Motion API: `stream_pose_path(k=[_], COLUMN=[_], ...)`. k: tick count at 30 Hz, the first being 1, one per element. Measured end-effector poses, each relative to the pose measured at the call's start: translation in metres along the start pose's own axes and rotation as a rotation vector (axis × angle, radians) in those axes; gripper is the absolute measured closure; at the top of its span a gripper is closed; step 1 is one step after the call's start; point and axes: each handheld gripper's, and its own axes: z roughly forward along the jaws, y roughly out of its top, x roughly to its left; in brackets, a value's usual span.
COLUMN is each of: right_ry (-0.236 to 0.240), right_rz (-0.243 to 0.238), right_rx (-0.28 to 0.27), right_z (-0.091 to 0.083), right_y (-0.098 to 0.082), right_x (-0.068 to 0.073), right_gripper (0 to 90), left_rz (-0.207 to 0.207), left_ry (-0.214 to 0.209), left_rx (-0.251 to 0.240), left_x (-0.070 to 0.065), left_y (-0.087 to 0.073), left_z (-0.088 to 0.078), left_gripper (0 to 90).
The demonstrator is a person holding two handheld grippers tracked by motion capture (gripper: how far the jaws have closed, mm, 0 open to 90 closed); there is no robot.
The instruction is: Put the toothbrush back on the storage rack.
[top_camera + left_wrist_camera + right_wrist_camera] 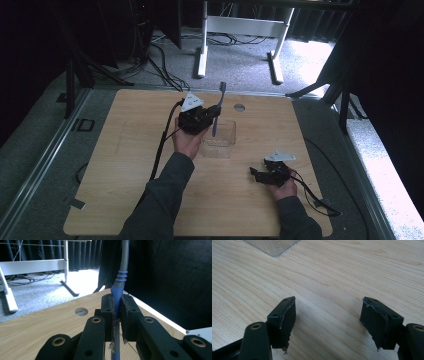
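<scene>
My left gripper (212, 114) is shut on a toothbrush (219, 106) with a blue and grey handle. It holds the brush nearly upright, head up, with the lower end inside a clear plastic box (220, 141) at mid-table. In the left gripper view the handle (121, 277) rises from between the closed jaws of the left gripper (117, 307). At the right front of the table my right gripper (255, 173) is low over the wood and open. The right gripper (328, 315) has only bare wood between its jaws, and a corner of the clear box (273, 246) lies beyond.
The wooden table (125, 165) has a round hole (239, 107) behind the box, also seen in the left gripper view (81, 311). A white desk frame (240, 25) and cables stand on the carpet beyond. Dark curtains surround the area.
</scene>
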Motion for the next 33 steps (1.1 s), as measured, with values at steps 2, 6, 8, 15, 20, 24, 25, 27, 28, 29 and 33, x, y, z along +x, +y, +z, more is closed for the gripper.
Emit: stream_pose_path(k=[2, 6, 8, 15, 20, 24, 25, 27, 28, 29, 33], right_ry=[0.000, 0.000, 0.000, 0.000, 0.000, -0.001, -0.001, 0.000, 0.000, -0.001, 0.000], right_rz=[0.000, 0.000, 0.000, 0.000, 0.000, 0.000, 0.000, 0.002, 0.002, 0.002, 0.002], right_rx=[0.000, 0.000, 0.000, 0.000, 0.000, 0.000, 0.000, 0.001, 0.001, 0.001, 0.000], right_z=[0.000, 0.000, 0.000, 0.000, 0.000, 0.000, 0.000, 0.000, 0.000, 0.000, 0.000], right_y=[0.000, 0.000, 0.000, 0.000, 0.000, 0.000, 0.000, 0.000, 0.000, 0.000, 0.000], right_x=[0.000, 0.000, 0.000, 0.000, 0.000, 0.000, 0.000, 0.000, 0.000, 0.000, 0.000], right_gripper=[28.0, 28.0, 28.0, 28.0, 28.0, 28.0, 28.0, 28.0, 28.0, 28.0, 28.0], left_rz=[0.003, 0.012, 0.017, 0.018, 0.025, 0.037, 0.033, 0.033, 0.029, 0.026, 0.030], left_ry=[-0.001, -0.001, 0.001, 0.014, 0.020, 0.016, 0.014, 0.015, 0.012, 0.009, 0.012], left_rx=[-0.004, -0.010, -0.008, 0.009, 0.022, 0.033, 0.036, 0.041, 0.053, 0.060, 0.077], left_x=[0.000, 0.001, 0.002, 0.008, 0.012, 0.013, 0.013, 0.013, 0.014, 0.014, 0.014], left_y=[-0.001, -0.001, -0.002, -0.005, -0.008, -0.011, -0.012, -0.012, -0.014, -0.015, -0.017], left_z=[0.001, 0.003, 0.004, 0.009, 0.013, 0.016, 0.017, 0.018, 0.020, 0.021, 0.022], left_gripper=[81.8, 81.7, 81.8, 81.8, 81.7, 81.6, 81.6, 81.5, 81.5, 81.5, 81.3])
